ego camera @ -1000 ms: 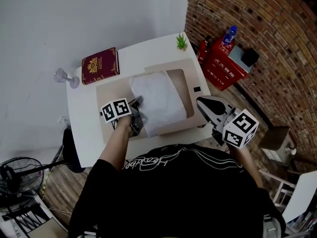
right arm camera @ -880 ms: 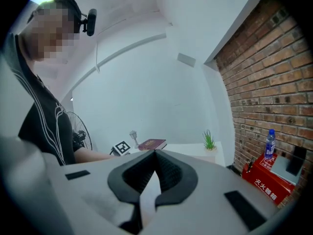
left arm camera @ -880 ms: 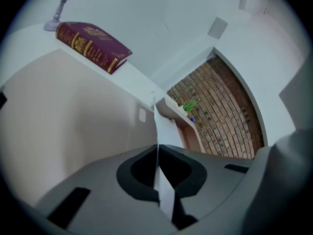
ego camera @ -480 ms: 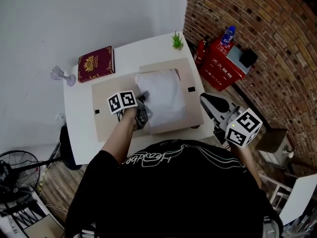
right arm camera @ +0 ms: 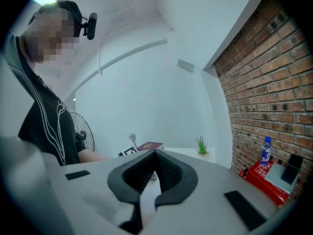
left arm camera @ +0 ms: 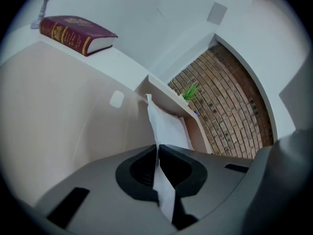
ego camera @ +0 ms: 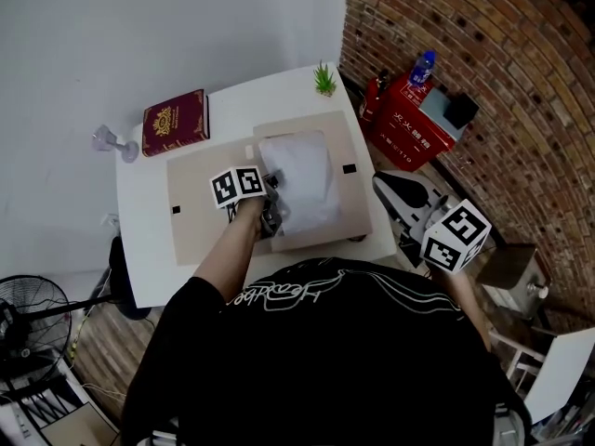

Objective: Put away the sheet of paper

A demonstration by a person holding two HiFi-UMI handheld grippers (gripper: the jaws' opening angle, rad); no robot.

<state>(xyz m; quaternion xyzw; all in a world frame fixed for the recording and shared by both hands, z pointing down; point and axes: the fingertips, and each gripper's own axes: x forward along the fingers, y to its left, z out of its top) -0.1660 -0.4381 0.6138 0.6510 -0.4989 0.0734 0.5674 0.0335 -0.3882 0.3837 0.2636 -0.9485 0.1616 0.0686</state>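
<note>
The white sheet of paper (ego camera: 299, 177) lies slightly crumpled over the right half of an open beige folder (ego camera: 197, 193) on the white table (ego camera: 139, 249). My left gripper (ego camera: 271, 214) is shut on the sheet's near left edge. In the left gripper view the sheet (left arm camera: 168, 129) runs edge-on between the closed jaws of the left gripper (left arm camera: 157, 148), with the folder's raised flap (left arm camera: 168, 101) just beyond. My right gripper (ego camera: 379, 186) is held off the table's right edge, shut and holding nothing. Seen in its own view, the right gripper (right arm camera: 154, 153) has its tips together.
A dark red book (ego camera: 175, 122) lies at the table's far left, a small green plant (ego camera: 324, 79) at the far right corner. A red box (ego camera: 409, 110) with a blue bottle (ego camera: 420, 66) stands by the brick wall. A fan (ego camera: 28, 314) stands on the floor at left.
My left gripper has moved to the right over the folder with the sheet's edge, leaving more bare folder at its left. The right gripper has barely moved.
</note>
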